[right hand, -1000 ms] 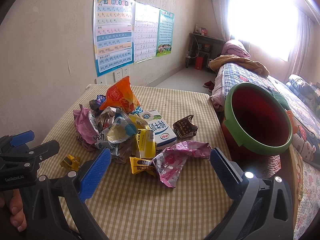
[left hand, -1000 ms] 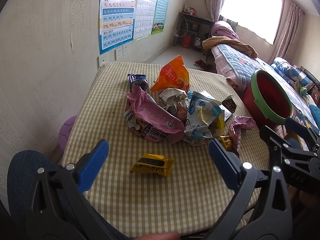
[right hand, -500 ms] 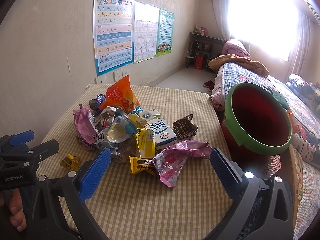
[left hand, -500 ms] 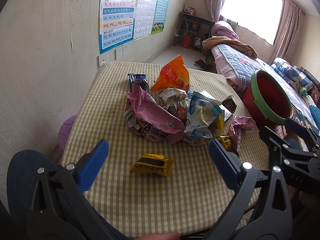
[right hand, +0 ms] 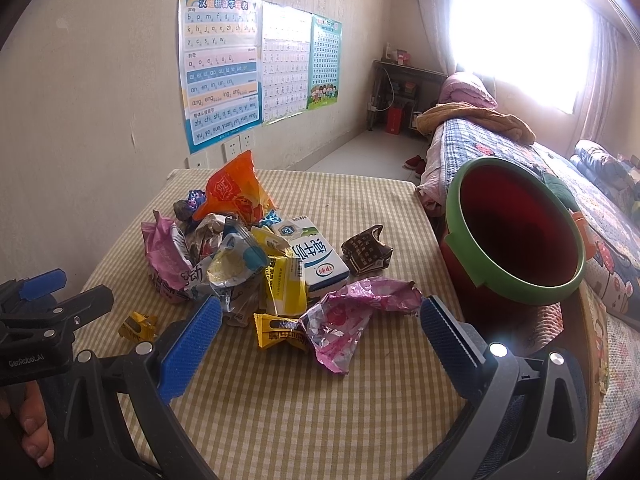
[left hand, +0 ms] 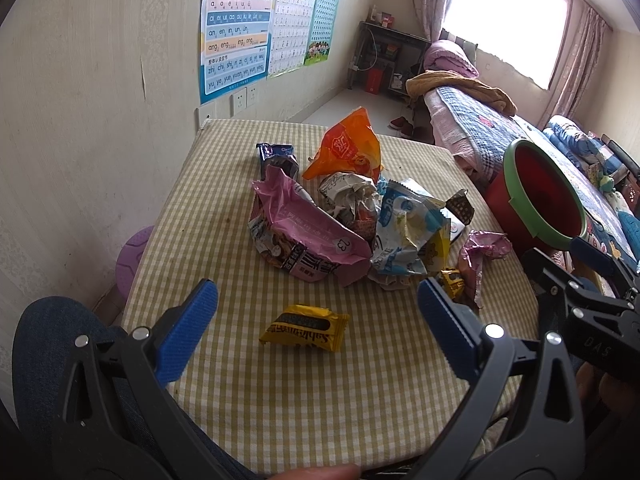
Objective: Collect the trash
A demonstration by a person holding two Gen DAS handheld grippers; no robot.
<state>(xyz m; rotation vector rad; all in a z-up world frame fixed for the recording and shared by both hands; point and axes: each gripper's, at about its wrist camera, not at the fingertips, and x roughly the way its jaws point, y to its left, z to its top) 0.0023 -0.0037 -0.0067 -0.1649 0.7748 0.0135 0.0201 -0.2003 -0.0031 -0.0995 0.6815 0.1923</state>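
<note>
While both tongs, left [left hand: 318, 314] and right [right hand: 320, 322], gape empty, collecting hasn't begun; next, close on the wrapper [left hand: 304, 328] between the left jaws, for the bin [right hand: 516, 240].

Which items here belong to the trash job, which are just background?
Job:
- orange snack bag
- pink crumpled wrapper
- white milk carton
- lone yellow candy wrapper
- red bin with green rim
- open left tongs, open right tongs

Background:
- wall pinyin poster
- quilted bed
- purple stool
</note>
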